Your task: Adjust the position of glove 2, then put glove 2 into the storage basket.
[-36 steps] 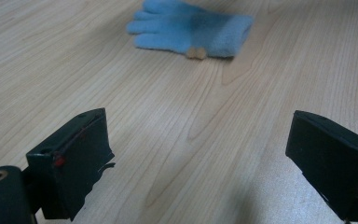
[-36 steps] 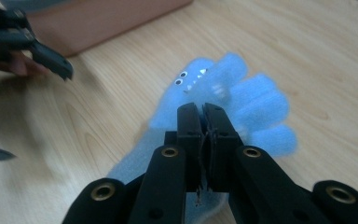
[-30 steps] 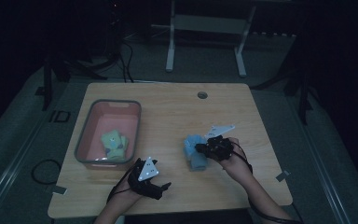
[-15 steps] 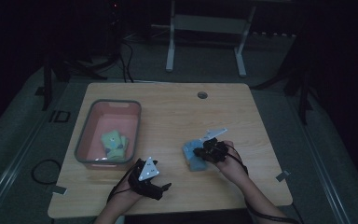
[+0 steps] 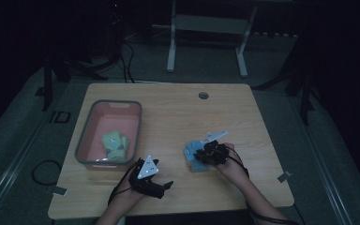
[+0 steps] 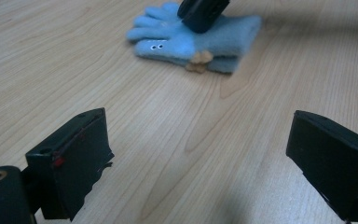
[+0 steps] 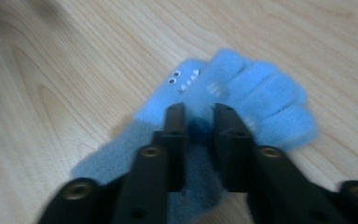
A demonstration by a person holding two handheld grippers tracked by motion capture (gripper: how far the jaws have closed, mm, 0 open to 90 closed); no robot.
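The left gripper (image 5: pixel 161 185) rested near the table's front edge, jaws wide and empty. Just beyond, the right gripper (image 7: pixel 199 122) had been parting its narrow jaws over the blue gloves (image 6: pixel 193 39); releasing cleanly meant lifting straight up. Farther left, the pink bin (image 5: pixel 85 136) held green gloves (image 5: pixel 114 144), with nothing between.

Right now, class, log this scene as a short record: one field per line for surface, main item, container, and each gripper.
Surface: wooden table
Main item: blue gloves, stacked flat on the table
Container: pink bin holding green gloves
Right gripper: on the blue gloves, jaws just opening, a narrow gap with glove fabric between them
Left gripper: jaws wide apart, nothing between them, low over bare wood
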